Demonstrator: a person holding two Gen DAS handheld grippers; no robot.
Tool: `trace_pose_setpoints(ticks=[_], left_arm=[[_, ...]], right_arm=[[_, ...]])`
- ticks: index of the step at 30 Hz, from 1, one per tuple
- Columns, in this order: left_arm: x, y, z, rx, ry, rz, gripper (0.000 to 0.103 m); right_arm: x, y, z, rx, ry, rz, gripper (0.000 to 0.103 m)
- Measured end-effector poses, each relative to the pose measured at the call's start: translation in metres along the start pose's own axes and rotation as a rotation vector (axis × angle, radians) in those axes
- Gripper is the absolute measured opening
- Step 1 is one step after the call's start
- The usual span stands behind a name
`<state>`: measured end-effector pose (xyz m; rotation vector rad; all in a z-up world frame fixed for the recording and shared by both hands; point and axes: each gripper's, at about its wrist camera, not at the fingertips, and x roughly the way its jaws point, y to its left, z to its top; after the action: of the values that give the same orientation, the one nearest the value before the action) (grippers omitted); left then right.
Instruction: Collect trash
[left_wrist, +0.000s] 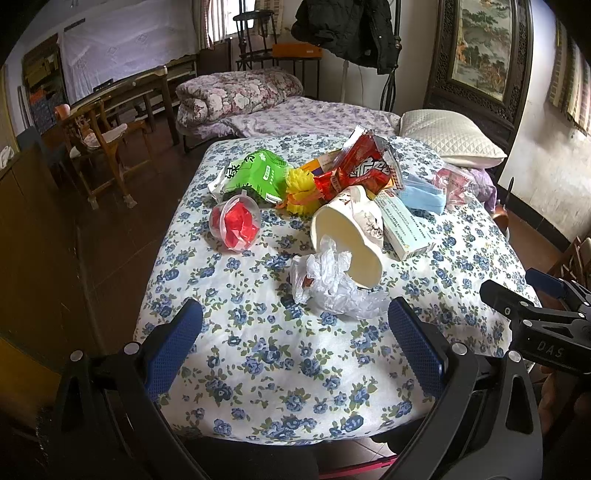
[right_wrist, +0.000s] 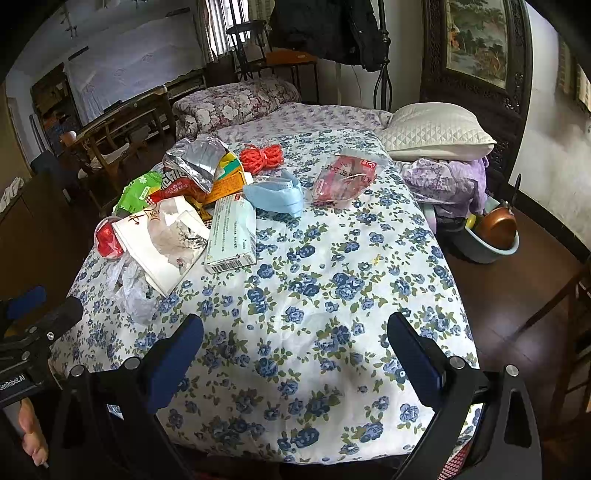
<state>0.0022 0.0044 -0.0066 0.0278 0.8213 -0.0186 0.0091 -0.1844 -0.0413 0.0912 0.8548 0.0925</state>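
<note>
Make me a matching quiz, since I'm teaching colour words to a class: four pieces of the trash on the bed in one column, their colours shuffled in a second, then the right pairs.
Things:
1. face mask
2. paper in the clear cup
3. wipes pack
4. paper bowl

Colours:
A. green
B. cream
C. light blue
D. red

Pairs: 1-C, 2-D, 3-A, 4-B

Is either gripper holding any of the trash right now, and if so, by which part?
Nothing is held. The left gripper and right gripper are both open above the bedspread, short of the trash.
</note>
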Motion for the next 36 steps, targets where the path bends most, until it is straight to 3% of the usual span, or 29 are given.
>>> trace_pose_setpoints(ticks=[36], left_arm=[[0.0013,0.0042,-0.0021,-0.013,0.007,0.000,0.096]], right_arm=[[0.0013,0.0031,-0.0007,-0.004,0.003,0.010,0.097]])
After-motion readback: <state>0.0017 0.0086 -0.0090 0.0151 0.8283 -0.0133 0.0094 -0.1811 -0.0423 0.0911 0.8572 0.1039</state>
